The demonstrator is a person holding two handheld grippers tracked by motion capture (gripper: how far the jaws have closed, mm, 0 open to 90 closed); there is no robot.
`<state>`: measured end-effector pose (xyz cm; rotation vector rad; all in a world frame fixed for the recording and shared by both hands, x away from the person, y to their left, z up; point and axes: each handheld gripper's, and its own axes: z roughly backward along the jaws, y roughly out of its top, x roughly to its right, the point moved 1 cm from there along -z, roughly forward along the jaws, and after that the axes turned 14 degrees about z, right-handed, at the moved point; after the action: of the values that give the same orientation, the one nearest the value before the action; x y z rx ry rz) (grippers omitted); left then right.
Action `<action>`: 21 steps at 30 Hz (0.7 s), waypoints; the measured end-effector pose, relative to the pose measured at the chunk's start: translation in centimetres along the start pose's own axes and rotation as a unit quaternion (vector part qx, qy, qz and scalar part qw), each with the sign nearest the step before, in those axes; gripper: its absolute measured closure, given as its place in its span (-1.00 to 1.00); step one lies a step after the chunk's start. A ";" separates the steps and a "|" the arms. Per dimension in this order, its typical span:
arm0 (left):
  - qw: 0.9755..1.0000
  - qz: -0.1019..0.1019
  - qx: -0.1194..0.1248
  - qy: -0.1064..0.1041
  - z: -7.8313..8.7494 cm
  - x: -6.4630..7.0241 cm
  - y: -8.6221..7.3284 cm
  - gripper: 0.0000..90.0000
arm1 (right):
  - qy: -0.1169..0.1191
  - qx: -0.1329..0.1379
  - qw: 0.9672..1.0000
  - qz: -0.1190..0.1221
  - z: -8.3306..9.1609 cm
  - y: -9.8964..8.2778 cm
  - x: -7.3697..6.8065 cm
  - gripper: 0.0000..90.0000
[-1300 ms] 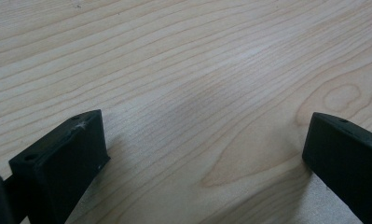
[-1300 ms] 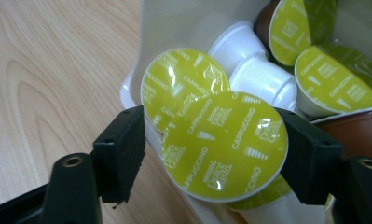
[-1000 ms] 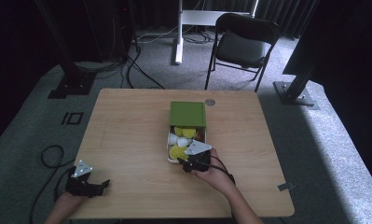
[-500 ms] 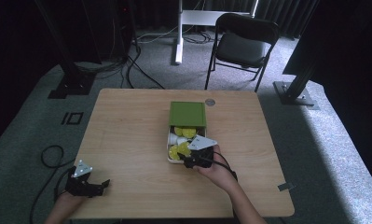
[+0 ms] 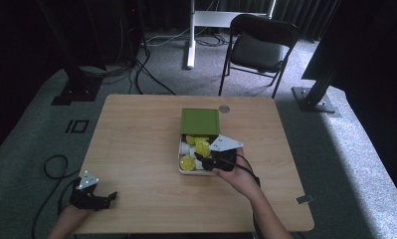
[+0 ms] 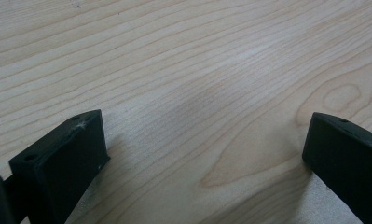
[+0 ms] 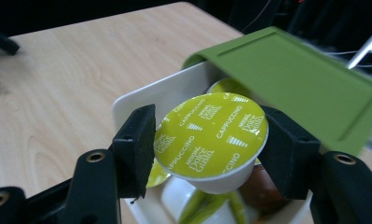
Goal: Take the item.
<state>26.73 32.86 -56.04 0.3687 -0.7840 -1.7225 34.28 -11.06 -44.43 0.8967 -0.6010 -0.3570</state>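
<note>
Capsule: a coffee capsule with a yellow-green foil lid printed "Cappuccino", white plastic cup below; it sits between the jaws of the right gripper, just above the white box that holds more capsules.
Where it is: over the near end of the box, in front of the green lid that covers the box's far part; in the high view the box lies mid-counter.
Right jaws: closed on the capsule, one pad pressed on each side of its rim, lid face towards the camera.
Left jaws: the left gripper rests at the counter's near left corner, jaws wide apart with bare wood between them.
Weight: likely very light.
Stiffness: the cup wall probably gives under a hard squeeze; the rim looks like the stiffest part.
Fragile part: the foil lid, which could dent or puncture.
Slip: smooth plastic, tapering downward, so it may slide out if held low.
Best hold: across the rim at its widest, as now, with modest pressure.
</note>
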 end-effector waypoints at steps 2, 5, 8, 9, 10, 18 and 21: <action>1.000 0.000 0.000 0.000 0.0 0.0 0.0 -0.99 | -0.003 0.004 1.000 -0.006 0.3 0.1 0.4 -0.11; 1.000 0.000 0.000 0.000 0.0 0.0 0.0 -0.99 | -0.012 0.010 1.000 -0.015 0.7 0.2 1.0 -0.11; 1.000 0.000 0.000 0.000 0.0 0.0 0.0 -0.99 | -0.026 0.015 0.999 -0.023 1.1 0.2 1.7 -0.11; 1.000 0.000 0.000 0.000 0.0 0.0 0.0 -0.99 | -0.031 0.016 0.999 -0.028 1.3 0.2 1.9 -0.11; 1.000 0.000 0.000 0.000 0.0 0.0 0.0 -0.99 | -0.035 0.017 0.999 -0.030 1.3 0.2 2.1 -0.11; 1.000 -0.001 -0.001 0.000 0.0 0.0 0.0 -0.99 | -0.079 0.017 0.996 -0.047 2.1 -0.2 4.0 -0.11; 1.000 0.000 0.000 0.000 0.0 0.0 0.0 -0.99 | -0.097 0.017 0.994 -0.051 2.3 -0.5 4.6 -0.11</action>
<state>26.73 32.87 -56.04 0.3684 -0.7832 -1.7233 36.44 -15.15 -42.20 0.9343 -0.7440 -0.5317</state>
